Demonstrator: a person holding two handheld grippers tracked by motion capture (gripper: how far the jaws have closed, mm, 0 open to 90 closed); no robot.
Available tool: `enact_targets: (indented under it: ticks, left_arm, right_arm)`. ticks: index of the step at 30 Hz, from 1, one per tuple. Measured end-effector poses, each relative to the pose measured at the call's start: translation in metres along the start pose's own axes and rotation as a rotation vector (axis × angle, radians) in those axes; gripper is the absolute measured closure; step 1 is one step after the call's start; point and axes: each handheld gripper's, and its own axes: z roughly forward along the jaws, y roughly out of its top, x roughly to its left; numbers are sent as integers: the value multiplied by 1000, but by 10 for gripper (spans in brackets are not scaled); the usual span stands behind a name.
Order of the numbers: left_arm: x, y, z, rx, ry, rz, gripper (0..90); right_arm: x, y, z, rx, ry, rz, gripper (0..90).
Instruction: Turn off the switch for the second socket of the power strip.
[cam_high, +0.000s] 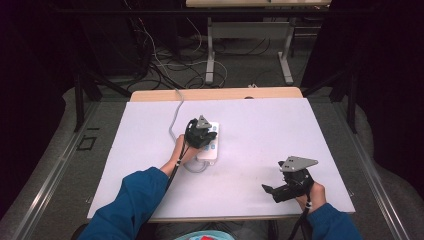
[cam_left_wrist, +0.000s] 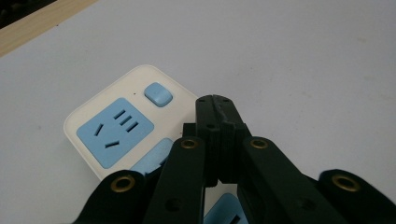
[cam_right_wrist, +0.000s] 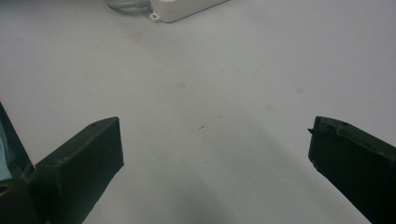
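Near the middle of the white table (cam_high: 260, 130), a cream power strip (cam_left_wrist: 93, 116) with blue socket faces, lying flat. Long axis running away from the person toward the far edge — grey cord (cam_high: 176, 112) curling off that way too. Over it, the left gripper (cam_left_wrist: 215, 105), jaws pressed together with nothing between them, tip just beside the blue button (cam_left_wrist: 158, 94) — probably poised to press it. Off to the near right, well apart, the right gripper (cam_right_wrist: 215, 140), jaws spread wide over bare table, likely kept out of the way.
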Motion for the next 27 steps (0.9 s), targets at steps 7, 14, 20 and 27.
enact_targets:
  ticks: [7,14,20,27]
  left_arm:
    - [0,-1,0,0,-2,-2,900]
    - [0,-1,0,0,-3,-1,900]
    - [0,-1,0,0,-3,-1,900]
    - [0,-1,1,-14,9,-4,900]
  right_arm:
    - [0,0,0,-2,-2,0,27]
    - [0,0,0,1,0,1,27]
    - [0,0,0,-3,-5,1,27]
    - [0,0,0,0,0,-2,27]
